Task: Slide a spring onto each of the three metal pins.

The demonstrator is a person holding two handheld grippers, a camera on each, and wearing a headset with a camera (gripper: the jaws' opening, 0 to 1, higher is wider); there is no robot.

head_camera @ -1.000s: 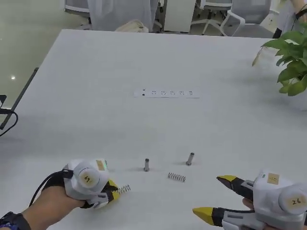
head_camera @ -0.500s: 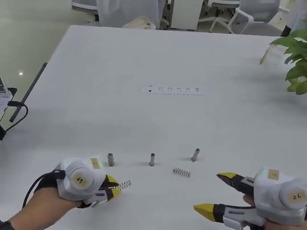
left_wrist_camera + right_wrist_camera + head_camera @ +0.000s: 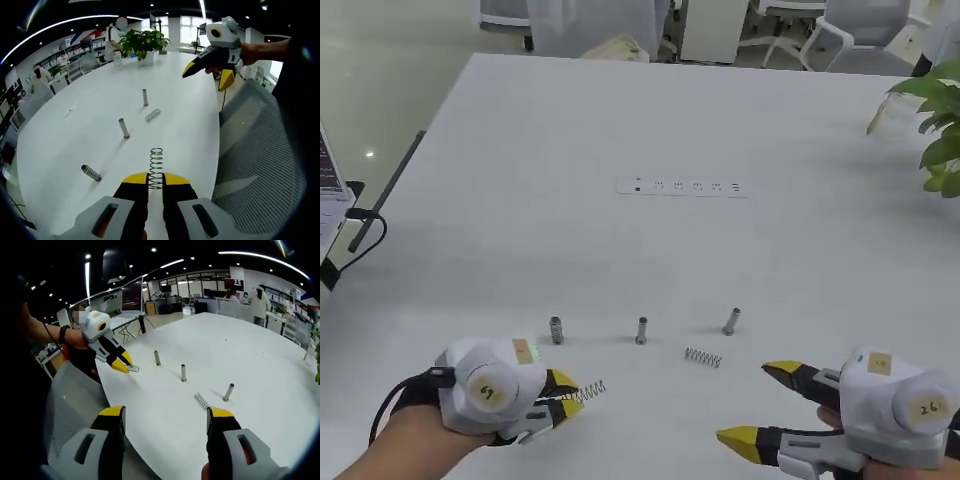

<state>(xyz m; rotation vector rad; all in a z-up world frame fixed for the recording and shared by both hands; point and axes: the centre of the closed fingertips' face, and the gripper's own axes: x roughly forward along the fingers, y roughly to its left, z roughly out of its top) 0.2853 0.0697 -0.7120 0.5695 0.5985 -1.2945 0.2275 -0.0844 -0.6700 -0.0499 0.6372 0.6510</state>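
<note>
You are pinching a small silver coil spring (image 3: 590,390) in the left gripper (image 3: 572,393). Its yellow-tipped jaws are pressing together on one end of the coil, and the rest is sticking out ahead over the white tabletop (image 3: 620,250). Over the last second you have been drawing that gripper back toward yourself. This is uncovering the leftmost short grey metal pin (image 3: 556,329), which the gripper was hiding a second ago. That pin is already wearing a spring.

The right gripper (image 3: 748,403) is hovering at the near right with its jaws spread wide and gripping nothing, much as before. Just beyond it, a second loose silver spring (image 3: 702,357) is lying flat on the table, unmoved. It is sitting just in front of the gap between the bare middle pin (image 3: 641,330) and the bare right pin (image 3: 732,321), which is looking tilted in the head view.

By my reading, one pin is done and two are waiting. The spring you are carrying is likely heading for the middle pin, the nearer bare one.

Farther off, a white power strip (image 3: 685,186) is lying flat, and a green leafy plant (image 3: 940,130) is standing at the far right edge.
</note>
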